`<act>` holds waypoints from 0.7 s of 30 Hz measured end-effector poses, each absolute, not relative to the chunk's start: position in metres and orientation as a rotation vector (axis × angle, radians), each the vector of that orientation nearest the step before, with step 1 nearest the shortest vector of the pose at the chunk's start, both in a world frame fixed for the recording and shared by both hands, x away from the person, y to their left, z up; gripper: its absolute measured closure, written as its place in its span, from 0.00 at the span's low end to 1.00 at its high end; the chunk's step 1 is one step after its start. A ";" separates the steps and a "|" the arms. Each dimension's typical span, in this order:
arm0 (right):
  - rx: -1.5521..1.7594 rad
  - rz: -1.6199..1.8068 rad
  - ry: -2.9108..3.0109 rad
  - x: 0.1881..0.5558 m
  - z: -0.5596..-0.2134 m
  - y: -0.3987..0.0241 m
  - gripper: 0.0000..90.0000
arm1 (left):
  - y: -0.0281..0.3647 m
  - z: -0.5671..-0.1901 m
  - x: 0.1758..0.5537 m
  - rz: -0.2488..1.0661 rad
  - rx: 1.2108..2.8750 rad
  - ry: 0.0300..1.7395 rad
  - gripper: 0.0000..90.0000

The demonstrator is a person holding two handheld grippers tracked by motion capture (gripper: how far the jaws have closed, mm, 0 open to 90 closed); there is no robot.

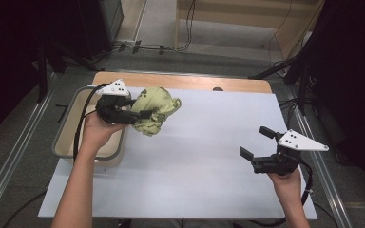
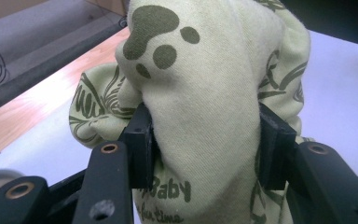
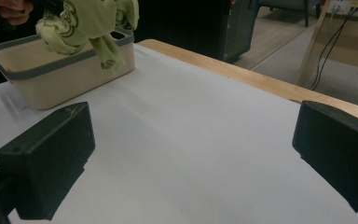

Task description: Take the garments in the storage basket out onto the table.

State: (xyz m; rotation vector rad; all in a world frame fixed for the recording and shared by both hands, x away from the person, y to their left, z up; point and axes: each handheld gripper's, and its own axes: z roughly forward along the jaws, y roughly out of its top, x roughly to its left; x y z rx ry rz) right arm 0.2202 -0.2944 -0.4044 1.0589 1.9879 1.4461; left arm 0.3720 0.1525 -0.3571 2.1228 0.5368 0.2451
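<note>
The baby garment (image 1: 155,110), a single pale green bundle with dark green prints, hangs bunched above the desk (image 1: 204,156) just beside the tub's (image 1: 65,137) right rim, clamped in the left gripper (image 1: 142,114). In the left gripper view its two black fingers (image 2: 140,140) press in on a thick fold of the cloth (image 2: 205,116) from both sides, partly closed around it. The bunching hides the garment's real shape, and the lower part of it is cut off at the bottom of that view. A paw print sits near the top of the fold; lower down the word "Baby" can be read, with a line of script beneath it that is cut off and too broken to make out.

The one tub, beige with a grey rim, stands at the desk's left edge; the left hand (image 1: 97,128) and gripper cover part of it in the high view, and its inside is hard to see. In the right gripper view the garment (image 3: 91,23) dangles over the tub's (image 3: 51,74) far rim, with a hand (image 3: 4,11) cut off at the top left corner.

The right gripper (image 1: 259,142), well to the right of the tub and near the desk's right edge, is held in the right hand (image 1: 287,183) with its two fingers (image 3: 46,158) spread wide apart and nothing between them, above bare white desk (image 3: 191,140).
</note>
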 end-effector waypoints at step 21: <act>1.055 1.492 1.970 0.219 -0.401 -0.301 0.00 | 0.097 -0.358 0.375 0.249 2.177 0.463 0.56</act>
